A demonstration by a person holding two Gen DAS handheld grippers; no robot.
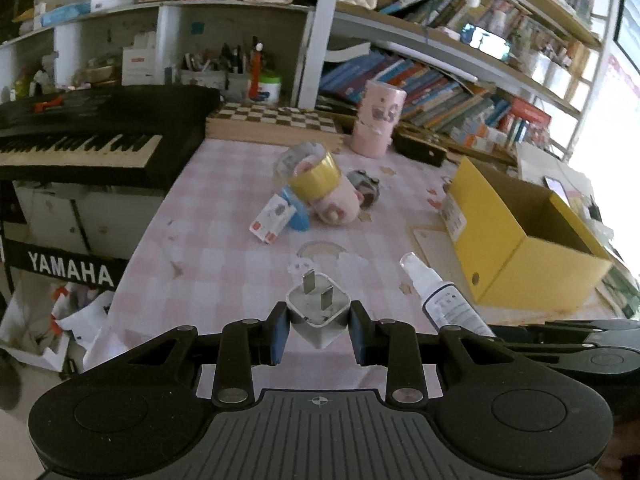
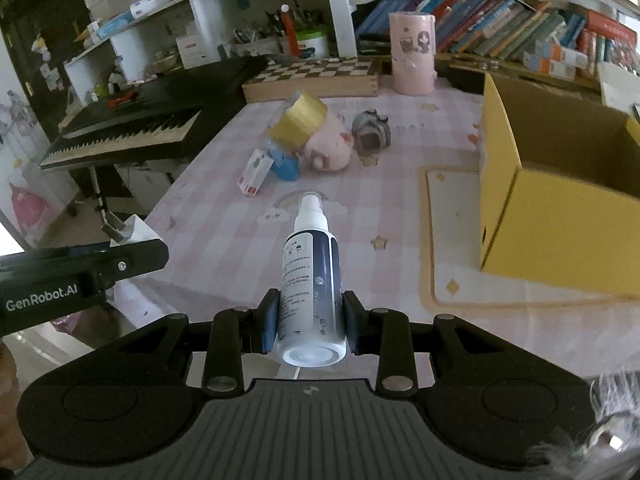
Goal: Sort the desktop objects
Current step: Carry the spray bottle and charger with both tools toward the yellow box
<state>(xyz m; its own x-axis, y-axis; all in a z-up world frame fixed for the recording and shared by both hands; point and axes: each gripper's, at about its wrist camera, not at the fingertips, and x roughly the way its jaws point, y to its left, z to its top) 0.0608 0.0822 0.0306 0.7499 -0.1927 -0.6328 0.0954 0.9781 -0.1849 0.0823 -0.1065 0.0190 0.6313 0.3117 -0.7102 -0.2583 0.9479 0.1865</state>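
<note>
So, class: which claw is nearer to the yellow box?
Right. The right claw, gripping the spray bottle, is beside the yellow box; the left claw, gripping the charger plug, is beyond it, farther away.

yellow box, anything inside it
The yellow box stands open, and only bare brown inner walls show. Its near wall hides the floor, so whether anything lies at the bottom cannot be told.

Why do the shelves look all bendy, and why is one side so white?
Left wrist view: the fisheye lens curves the bookshelves, daylight washes the right edge white, and the charger plug looks sharp. Right wrist view: the same bending shows, the yellow box looks smeary with blur, and the spray bottle stays clear.
</note>
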